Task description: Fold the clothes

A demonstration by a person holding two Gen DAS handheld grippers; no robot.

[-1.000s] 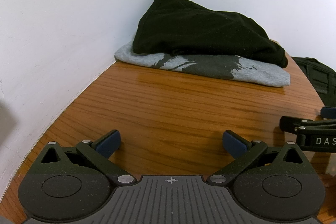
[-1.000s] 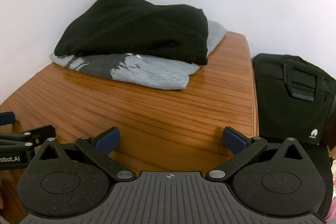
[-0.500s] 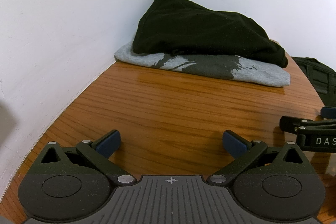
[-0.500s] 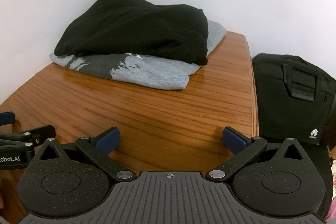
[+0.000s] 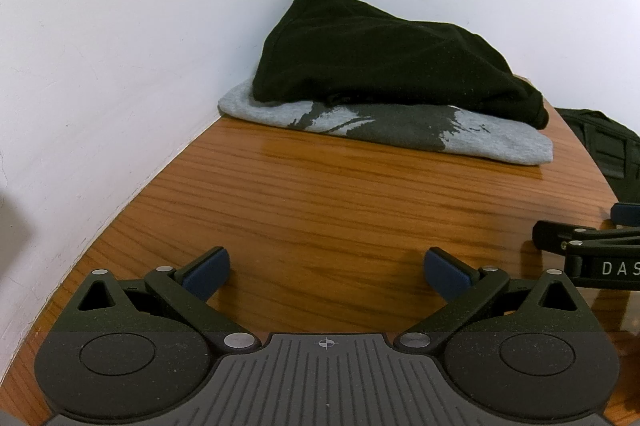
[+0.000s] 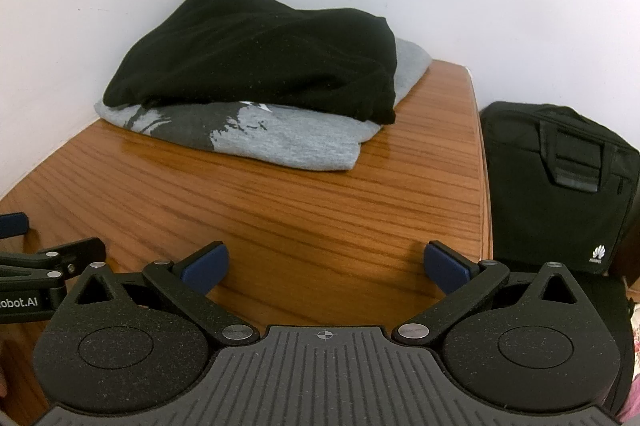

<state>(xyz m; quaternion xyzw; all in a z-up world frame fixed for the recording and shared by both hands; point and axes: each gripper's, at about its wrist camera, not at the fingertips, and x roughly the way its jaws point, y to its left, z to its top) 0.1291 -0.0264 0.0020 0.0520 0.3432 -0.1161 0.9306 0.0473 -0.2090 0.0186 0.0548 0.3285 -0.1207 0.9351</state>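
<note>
The desk [image 6: 304,210] is mostly bare, and in its far left corner a black garment [image 6: 264,54] is stacked on a folded grey printed shirt [image 6: 288,142]. The black one appears only loosely folded, though its far side is hidden. The left hand-held gripper [image 5: 326,268] and right hand-held gripper [image 6: 324,266] are held apart, empty, near the front edge.

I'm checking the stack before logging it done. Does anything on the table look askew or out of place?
The black garment lies bunched and humped on the flat-folded grey shirt, its far corner riding up the wall. Otherwise nothing stands out on the wooden table.
</note>
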